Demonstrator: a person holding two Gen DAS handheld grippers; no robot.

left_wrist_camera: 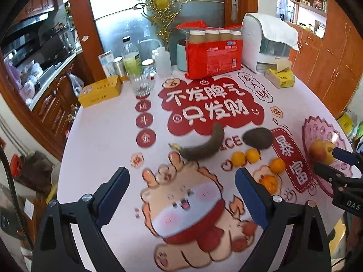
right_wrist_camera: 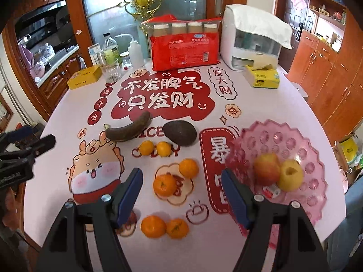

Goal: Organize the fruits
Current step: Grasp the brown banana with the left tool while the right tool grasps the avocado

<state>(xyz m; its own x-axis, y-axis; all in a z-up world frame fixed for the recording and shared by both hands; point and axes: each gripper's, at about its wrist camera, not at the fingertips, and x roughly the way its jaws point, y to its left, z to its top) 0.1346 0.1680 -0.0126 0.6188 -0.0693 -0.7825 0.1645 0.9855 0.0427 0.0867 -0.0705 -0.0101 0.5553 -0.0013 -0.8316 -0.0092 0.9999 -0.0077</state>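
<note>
Between the spread blue pads of the right gripper (right_wrist_camera: 181, 195) lie two oranges (right_wrist_camera: 165, 184), one just beyond the other, neither touched by a finger; the jaws stand wide with nothing pinched. Nearer the camera, below the fingertips, sits another pair of oranges (right_wrist_camera: 153, 226) side by side. Just right of the right finger is the pink fruit plate (right_wrist_camera: 317, 172), carrying a red apple (right_wrist_camera: 266, 168) touching a yellow apple (right_wrist_camera: 291, 175). Farther ahead lie two small oranges (right_wrist_camera: 146, 147), a dark banana (right_wrist_camera: 128, 127) and a dark avocado (right_wrist_camera: 180, 132).

Over the printed tablecloth (left_wrist_camera: 113, 131) hangs the left gripper (left_wrist_camera: 182, 193), its jaws likewise wide apart and empty, only the cartoon print showing between them. An orange (left_wrist_camera: 270, 182) lies just outside its right finger, and the banana and avocado lie ahead of it.
</note>
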